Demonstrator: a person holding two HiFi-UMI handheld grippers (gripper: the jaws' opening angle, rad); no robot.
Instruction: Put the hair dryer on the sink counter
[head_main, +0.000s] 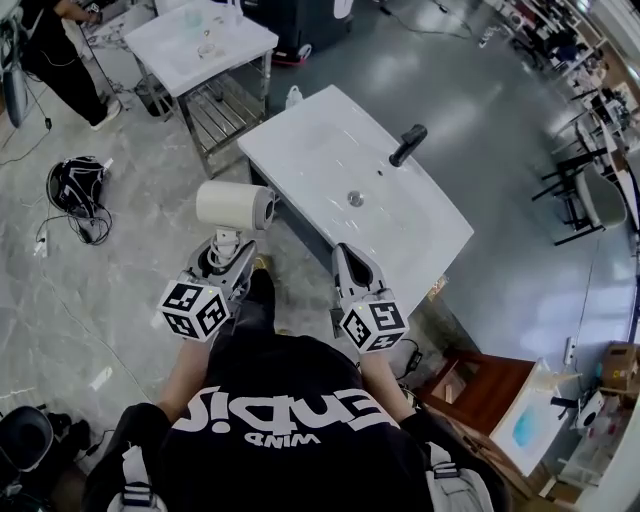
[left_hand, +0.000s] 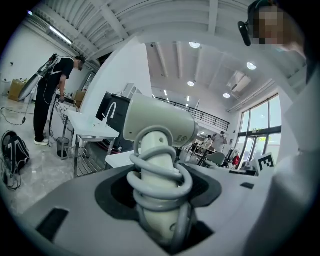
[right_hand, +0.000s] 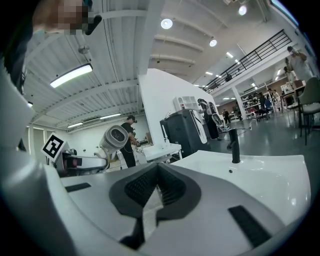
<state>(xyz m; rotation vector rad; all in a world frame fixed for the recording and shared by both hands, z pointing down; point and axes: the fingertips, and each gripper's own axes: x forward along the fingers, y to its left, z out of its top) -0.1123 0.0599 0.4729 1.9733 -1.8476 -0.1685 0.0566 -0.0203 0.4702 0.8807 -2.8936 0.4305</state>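
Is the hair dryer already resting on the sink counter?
No, the left gripper holds the hair dryer by its cord-wrapped handle in the air, short of the sink counter.

The hair dryer is off-white, the sink counter white, its faucet black, the floor mottled grey.

One hair dryer, one sink counter, one black faucet, two grippers: left gripper, right gripper.

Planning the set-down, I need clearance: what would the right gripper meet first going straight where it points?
Probably the white sink counter, at its near edge; how high the right gripper sits against it is unclear.
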